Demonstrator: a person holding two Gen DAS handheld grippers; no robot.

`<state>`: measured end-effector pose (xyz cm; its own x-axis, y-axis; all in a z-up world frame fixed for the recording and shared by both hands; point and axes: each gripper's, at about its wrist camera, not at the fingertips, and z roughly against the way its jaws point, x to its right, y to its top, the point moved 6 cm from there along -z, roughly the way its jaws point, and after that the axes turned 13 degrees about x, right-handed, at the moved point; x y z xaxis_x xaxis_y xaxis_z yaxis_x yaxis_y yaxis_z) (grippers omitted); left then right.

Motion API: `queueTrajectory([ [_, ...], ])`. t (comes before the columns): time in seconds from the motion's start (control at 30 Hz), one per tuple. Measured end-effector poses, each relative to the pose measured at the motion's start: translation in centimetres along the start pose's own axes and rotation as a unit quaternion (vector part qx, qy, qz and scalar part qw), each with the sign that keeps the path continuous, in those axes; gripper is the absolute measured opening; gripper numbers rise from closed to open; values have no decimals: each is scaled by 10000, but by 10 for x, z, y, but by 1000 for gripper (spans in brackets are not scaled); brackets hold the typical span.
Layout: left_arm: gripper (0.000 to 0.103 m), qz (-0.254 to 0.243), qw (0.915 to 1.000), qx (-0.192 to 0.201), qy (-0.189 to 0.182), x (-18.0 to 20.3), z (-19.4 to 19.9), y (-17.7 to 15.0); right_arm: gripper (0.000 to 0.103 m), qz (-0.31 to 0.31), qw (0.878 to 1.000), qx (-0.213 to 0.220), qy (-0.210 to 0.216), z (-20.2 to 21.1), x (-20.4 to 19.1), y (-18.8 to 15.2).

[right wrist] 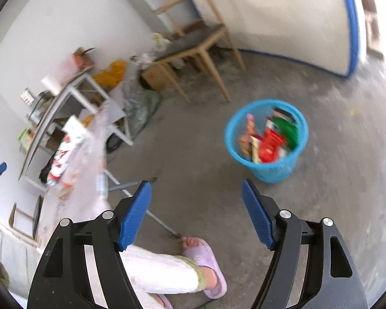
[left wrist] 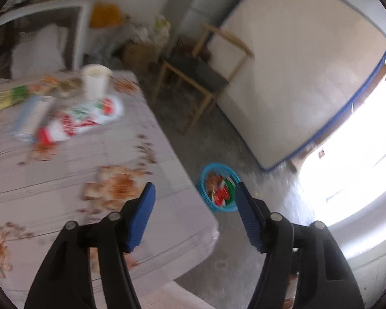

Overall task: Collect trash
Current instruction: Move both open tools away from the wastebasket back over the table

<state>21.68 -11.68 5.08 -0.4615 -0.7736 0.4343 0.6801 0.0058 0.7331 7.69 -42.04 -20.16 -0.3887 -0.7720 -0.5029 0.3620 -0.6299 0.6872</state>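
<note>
A blue mesh trash basket (right wrist: 267,139) stands on the concrete floor and holds several colourful wrappers; it also shows in the left wrist view (left wrist: 218,188) beside the table's corner. On the flowered tablecloth (left wrist: 77,167) lie a red-and-white snack bag (left wrist: 82,121), a green-yellow wrapper (left wrist: 10,96), a pale blue-white packet (left wrist: 30,118) and a white paper cup (left wrist: 95,81). My left gripper (left wrist: 194,200) is open and empty above the table's near corner. My right gripper (right wrist: 195,198) is open and empty above the floor, short of the basket.
A wooden chair (right wrist: 200,43) stands by a large white board with blue edging (left wrist: 296,72). A white shelf rack (right wrist: 72,103), an orange bag and a cardboard box crowd the wall. The person's leg and purple slipper (right wrist: 206,262) are below my right gripper.
</note>
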Motion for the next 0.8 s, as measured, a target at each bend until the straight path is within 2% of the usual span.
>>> queueTrajectory([
  [0.13, 67, 89, 9979, 470, 429, -60, 38, -9, 74, 447, 9982, -128, 375, -2, -60, 1],
  [0.23, 67, 251, 9951, 556, 778, -109, 50, -23, 75, 773, 9943, -345, 654, -13, -101, -3],
  [0.37, 67, 515, 9913, 690, 998, -154, 55, -28, 75, 876, 9854, -716, 1270, -31, -153, -7],
  [0.47, 67, 661, 9872, 925, 1119, -179, 56, -26, 75, 572, 9752, -1105, 1830, -50, -194, -3],
  [0.6, 67, 729, 9814, 1166, 1338, -206, 50, -23, 76, -151, 9627, -1542, 2220, -87, -248, 6],
  [0.7, 67, 878, 9782, 1250, 1405, -221, 40, -21, 77, -444, 9572, -1767, 2249, -117, -289, 5],
  [0.8, 67, 1053, 9753, 1242, 1492, -236, 27, -13, 78, -697, 9538, -2032, 2102, -154, -325, -2],
])
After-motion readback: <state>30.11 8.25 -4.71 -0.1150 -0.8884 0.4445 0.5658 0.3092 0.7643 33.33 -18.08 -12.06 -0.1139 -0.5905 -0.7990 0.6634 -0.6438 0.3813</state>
